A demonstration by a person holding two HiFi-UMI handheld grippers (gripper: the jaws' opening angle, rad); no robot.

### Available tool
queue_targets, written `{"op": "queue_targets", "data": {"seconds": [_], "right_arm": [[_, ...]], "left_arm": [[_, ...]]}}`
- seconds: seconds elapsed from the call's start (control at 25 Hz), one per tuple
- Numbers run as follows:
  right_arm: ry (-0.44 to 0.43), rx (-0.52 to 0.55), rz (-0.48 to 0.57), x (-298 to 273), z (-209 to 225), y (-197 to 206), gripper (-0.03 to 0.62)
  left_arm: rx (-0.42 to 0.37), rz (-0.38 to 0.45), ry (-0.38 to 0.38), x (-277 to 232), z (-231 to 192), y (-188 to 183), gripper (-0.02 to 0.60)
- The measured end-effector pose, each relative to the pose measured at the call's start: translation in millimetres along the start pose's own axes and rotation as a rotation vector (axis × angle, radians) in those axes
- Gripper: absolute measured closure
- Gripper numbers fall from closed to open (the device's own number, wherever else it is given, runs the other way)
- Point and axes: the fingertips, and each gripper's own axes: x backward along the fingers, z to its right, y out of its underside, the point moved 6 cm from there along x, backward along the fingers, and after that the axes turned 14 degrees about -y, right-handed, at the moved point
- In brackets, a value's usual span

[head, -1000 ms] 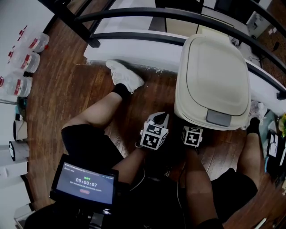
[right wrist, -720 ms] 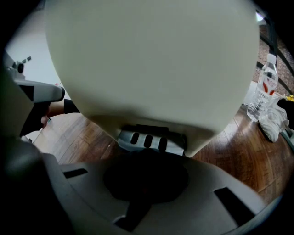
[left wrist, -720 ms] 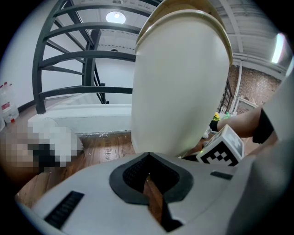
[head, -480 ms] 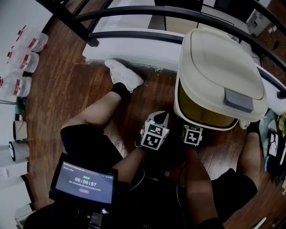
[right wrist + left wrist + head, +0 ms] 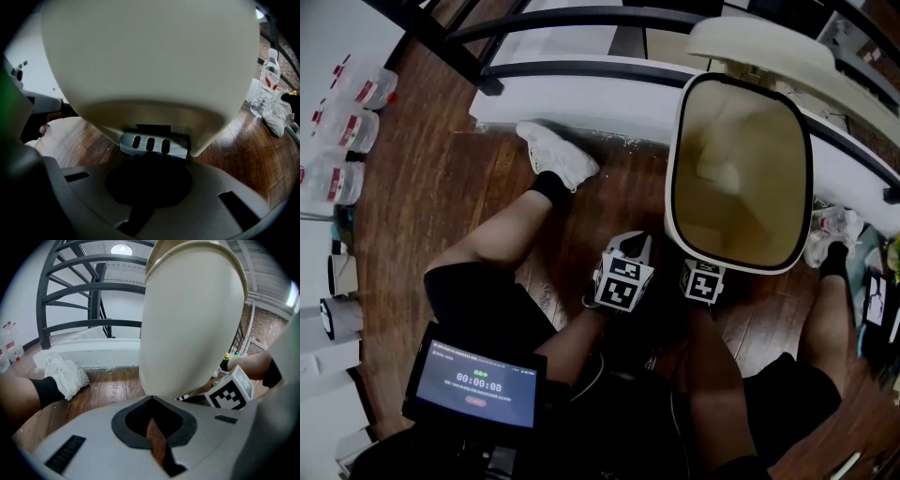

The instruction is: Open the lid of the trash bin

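The cream trash bin (image 5: 674,192) stands on the wood floor with its lid (image 5: 769,52) swung up and back, so the yellowish inside shows. My right gripper (image 5: 702,270) is shut, its tip at the bin's front base. In the right gripper view that gripper (image 5: 148,163) touches the grey slotted foot pedal (image 5: 150,144) under the bin body (image 5: 150,61). My left gripper (image 5: 636,247) is shut and holds nothing, just left of the bin's foot. The left gripper view shows the left gripper (image 5: 151,417) low before the bin wall (image 5: 187,324).
A white ledge (image 5: 581,94) and black railing (image 5: 581,19) run behind the bin. Water bottles (image 5: 342,131) stand at the far left, another bottle (image 5: 267,79) right of the bin. The person's legs and white shoe (image 5: 558,155) flank the grippers. A timer screen (image 5: 478,384) sits near.
The lid went from shut to half raised to fully open, tipped up and back. Both grippers stayed almost where they were.
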Motion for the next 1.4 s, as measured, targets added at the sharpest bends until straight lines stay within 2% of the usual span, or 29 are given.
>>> {"op": "queue_targets", "data": {"seconds": [0.12, 0.36, 0.6, 0.76, 1.4], "right_arm": [[0.000, -0.010, 0.015, -0.1, 4.0, 1.2, 0.589], [0.001, 0.017, -0.022, 2.5, 1.1, 2.7, 0.589], [-0.009, 0.020, 0.000, 0.2, 1.1, 1.3, 0.589], [0.002, 0.013, -0.031, 2.0, 2.2, 4.0, 0.589], [0.000, 0.028, -0.035, 2.1, 1.1, 1.8, 0.589]], "left_arm": [[0.007, -0.009, 0.001, -0.9, 0.9, 0.5, 0.583], [0.040, -0.006, 0.038, 3.2, 3.3, 0.1, 0.583], [0.056, -0.010, 0.048, 3.3, 3.9, 0.6, 0.583], [0.056, -0.011, 0.048, 3.8, 3.7, 1.5, 0.583], [0.078, -0.013, 0.022, 2.3, -5.6, 0.3, 0.583]]}}
